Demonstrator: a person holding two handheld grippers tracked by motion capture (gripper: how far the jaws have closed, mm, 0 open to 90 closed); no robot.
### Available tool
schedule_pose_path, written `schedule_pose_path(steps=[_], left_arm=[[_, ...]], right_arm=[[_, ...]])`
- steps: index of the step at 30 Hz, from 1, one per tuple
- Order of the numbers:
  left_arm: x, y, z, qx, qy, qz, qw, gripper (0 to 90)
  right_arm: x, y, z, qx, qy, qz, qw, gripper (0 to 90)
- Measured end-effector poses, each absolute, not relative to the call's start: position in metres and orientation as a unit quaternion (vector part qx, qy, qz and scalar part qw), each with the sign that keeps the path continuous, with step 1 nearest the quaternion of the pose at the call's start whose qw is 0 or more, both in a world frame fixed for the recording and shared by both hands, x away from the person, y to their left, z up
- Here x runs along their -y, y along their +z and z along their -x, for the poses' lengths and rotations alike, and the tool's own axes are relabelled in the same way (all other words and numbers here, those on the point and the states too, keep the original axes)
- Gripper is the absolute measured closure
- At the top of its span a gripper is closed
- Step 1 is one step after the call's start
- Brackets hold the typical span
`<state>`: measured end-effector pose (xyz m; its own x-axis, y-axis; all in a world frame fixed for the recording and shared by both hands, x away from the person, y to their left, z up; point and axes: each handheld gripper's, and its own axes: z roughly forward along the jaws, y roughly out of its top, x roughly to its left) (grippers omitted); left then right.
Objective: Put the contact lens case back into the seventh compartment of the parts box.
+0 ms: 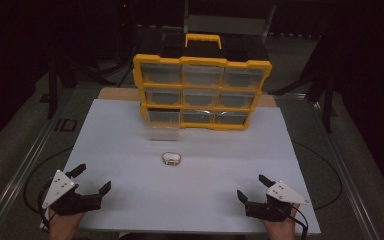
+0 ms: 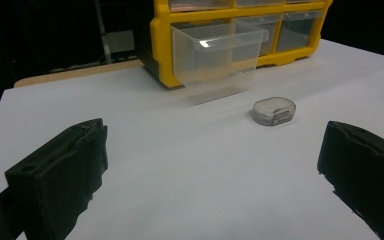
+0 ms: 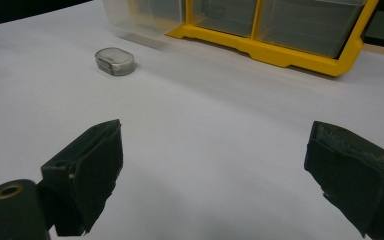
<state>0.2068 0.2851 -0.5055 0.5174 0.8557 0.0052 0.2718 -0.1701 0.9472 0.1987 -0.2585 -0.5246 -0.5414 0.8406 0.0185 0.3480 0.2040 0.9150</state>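
Note:
A small oval grey case (image 1: 171, 159) lies on the white board (image 1: 130, 150), in front of a yellow drawer cabinet (image 1: 202, 92). The cabinet's bottom-left clear drawer (image 1: 161, 131) is pulled out toward me. My left gripper (image 1: 92, 179) rests at the near left of the board, open, nothing between its jaws. My right gripper (image 1: 255, 187) rests at the near right, open too, and holds nothing. The case (image 2: 275, 110) and the pulled-out drawer (image 2: 219, 52) lie ahead in the left gripper view. In the right gripper view the case (image 3: 115, 61) sits far left, with the cabinet (image 3: 275, 50) beyond.
The cabinet has several clear drawers in three rows and a yellow carry handle (image 1: 203, 39) on top. The white board lies on a grey table (image 1: 25, 150) with dark surroundings. A wooden strip (image 1: 120, 94) shows behind the board.

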Motion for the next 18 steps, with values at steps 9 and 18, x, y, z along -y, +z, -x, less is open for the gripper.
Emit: schedule_pose_path(steps=[9,18], left_arm=[[-0.2852,-0.5064,-0.2069,-0.402,0.294,-0.706,0.504,0.7],[-0.2881,-0.5072,-0.2075,-0.413,0.288,-0.700,0.506,1.5]], right_arm=[[0.2573,-0.5245,-0.1996,-0.728,0.491,-0.405,0.253,8.6],[0.2569,-0.5247,-0.1991,-0.730,0.491,-0.405,0.249,8.6]])
